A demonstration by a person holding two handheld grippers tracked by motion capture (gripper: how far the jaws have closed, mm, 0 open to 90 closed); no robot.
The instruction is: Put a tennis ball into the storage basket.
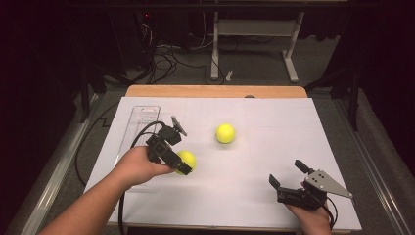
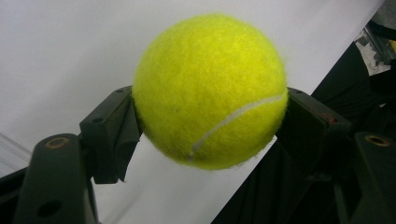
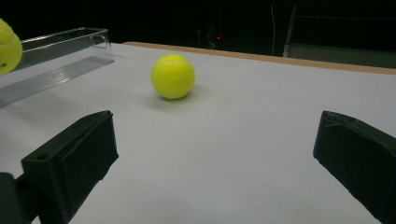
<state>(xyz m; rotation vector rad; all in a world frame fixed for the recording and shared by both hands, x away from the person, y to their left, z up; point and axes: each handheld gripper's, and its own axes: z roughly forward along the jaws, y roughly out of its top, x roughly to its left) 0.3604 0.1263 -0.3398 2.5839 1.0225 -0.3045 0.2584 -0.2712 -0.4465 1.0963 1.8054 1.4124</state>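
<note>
My left gripper is shut on a yellow tennis ball, which hangs a little above the white sheet with both black pads pressed against its sides. A second tennis ball rests on the sheet near the middle, farther from me. At the front right, my right gripper stands open near the table's edge, nothing between its jaws. The held ball peeks in at the left edge of the right gripper view.
A clear plastic tray lies along the left side of the white sheet. The wooden table edge runs along the far side. Beyond it stand desk legs and cables on the floor.
</note>
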